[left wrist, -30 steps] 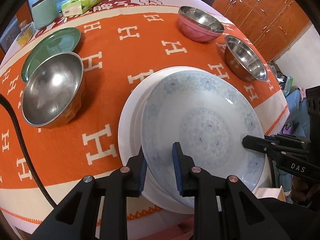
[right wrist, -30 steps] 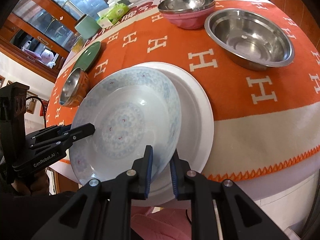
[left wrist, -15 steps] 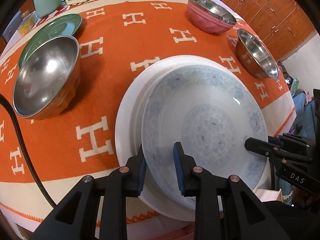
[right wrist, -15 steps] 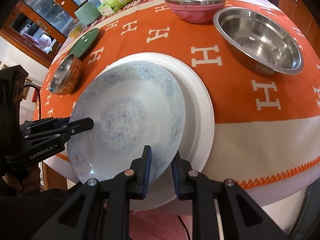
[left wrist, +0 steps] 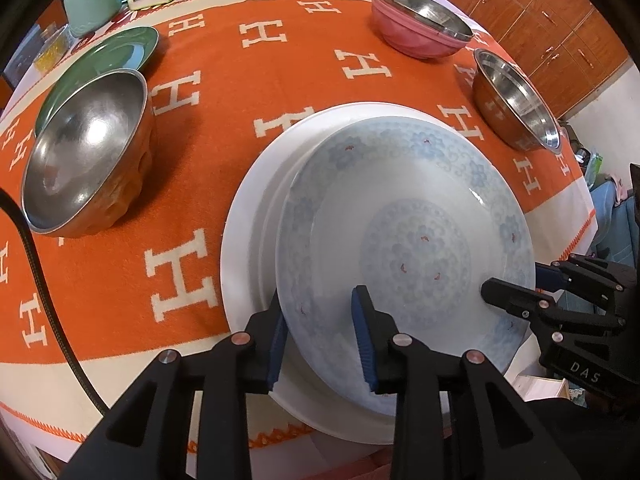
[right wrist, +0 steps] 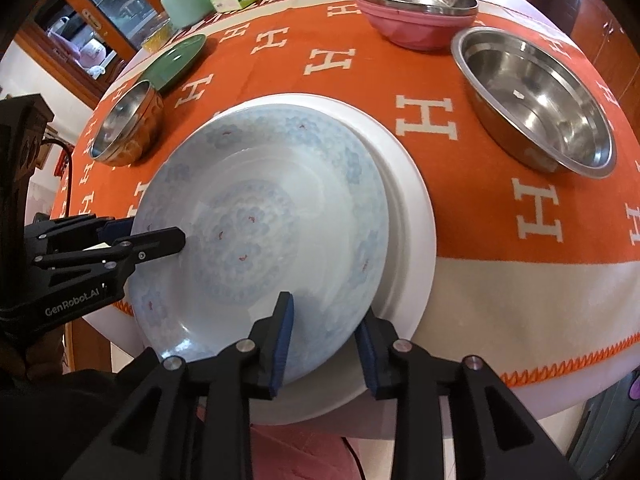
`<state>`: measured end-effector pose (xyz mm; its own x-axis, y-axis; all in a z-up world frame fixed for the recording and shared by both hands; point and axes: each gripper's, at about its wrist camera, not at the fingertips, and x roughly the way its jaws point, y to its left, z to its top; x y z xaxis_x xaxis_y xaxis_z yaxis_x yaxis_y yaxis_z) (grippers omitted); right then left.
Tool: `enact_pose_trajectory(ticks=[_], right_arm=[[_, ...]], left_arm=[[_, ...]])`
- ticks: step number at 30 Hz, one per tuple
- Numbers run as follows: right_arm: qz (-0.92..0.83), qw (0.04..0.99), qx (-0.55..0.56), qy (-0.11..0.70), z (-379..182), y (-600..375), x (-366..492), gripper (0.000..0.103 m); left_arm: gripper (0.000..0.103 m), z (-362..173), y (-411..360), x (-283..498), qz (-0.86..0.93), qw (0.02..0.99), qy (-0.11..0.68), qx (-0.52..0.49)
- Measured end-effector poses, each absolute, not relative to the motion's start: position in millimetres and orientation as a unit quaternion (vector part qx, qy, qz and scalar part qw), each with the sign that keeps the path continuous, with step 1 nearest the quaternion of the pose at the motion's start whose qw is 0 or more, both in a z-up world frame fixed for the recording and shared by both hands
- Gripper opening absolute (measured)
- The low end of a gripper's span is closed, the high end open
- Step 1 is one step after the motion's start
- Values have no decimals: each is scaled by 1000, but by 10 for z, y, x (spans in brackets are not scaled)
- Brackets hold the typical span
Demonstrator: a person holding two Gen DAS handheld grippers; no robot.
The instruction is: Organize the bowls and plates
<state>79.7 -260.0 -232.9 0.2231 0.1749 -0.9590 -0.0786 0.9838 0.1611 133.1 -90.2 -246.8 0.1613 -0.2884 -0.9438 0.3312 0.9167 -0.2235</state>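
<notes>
Both jaws have widened since half a second ago. The left hand-held gripper (left wrist: 320,336) now stands apart around the near rim of the blue-patterned plate (left wrist: 404,240), no longer pinching it; the right hand-held gripper (right wrist: 324,340) likewise straddles the rim on its own side, spread wide. The plate has come down onto the larger white plate (left wrist: 256,200), sitting off-centre toward the hand-held grippers, and whether it lies fully flat is hard to judge through the fisheye. Judgement: the stacking step is done and release is under way; next would be backing both tools off the rim without dragging the plate. Ahead of the left hand-held gripper, to its left, a steel bowl (left wrist: 88,152) and a green plate (left wrist: 120,48); ahead right, a pink bowl (right wrist: 416,12) and a wide steel basin (right wrist: 536,96), all unsorted on the orange-clothed surface (left wrist: 240,92).
</notes>
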Motion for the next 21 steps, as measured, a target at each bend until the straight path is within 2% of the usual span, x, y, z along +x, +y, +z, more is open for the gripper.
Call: enact_pose_trajectory(ticks=[19,21], right_arm=[[111,783,3,612,-2266,-2596,779,34],[113,784,1,610,-2244,-2607,768,34]], left_arm=[[35,-2429,-893,1309,-185,756,628,13],[40,-2404,-899,1300,-184,756,628,17]])
